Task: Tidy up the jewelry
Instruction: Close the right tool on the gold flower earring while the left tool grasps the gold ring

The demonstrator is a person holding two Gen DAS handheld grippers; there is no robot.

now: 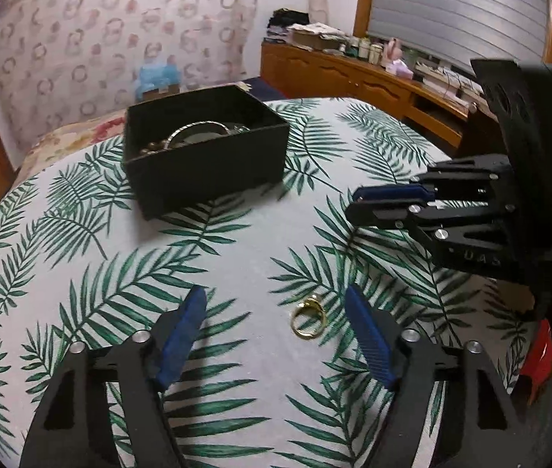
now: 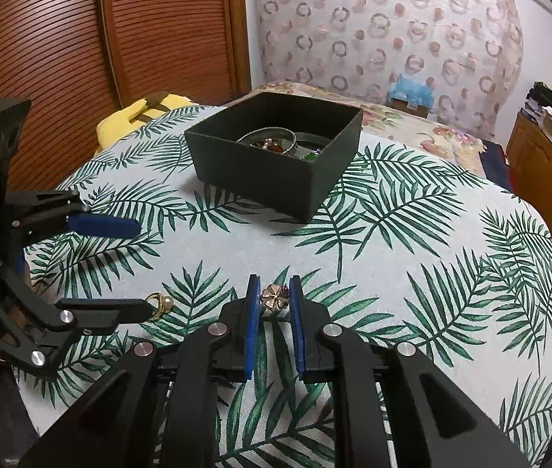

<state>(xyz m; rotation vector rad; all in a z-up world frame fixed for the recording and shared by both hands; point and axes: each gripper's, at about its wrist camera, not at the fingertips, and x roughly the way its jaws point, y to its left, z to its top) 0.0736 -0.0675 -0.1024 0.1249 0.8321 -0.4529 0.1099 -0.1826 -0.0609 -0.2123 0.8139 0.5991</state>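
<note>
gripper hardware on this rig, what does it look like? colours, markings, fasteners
Both the left gripper and right gripper are matte black linkage frames with silver round pin heads at the joints. Fingers carry ribbed blue pads. The right unit has a black housing with round holes, a green LED and faint embossed lettering. No cables visible.

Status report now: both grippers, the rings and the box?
Left gripper open around gold ring on the leaf-print cloth. Right gripper shut on flower ring. Black jewelry box open ahead, path clear.
</note>
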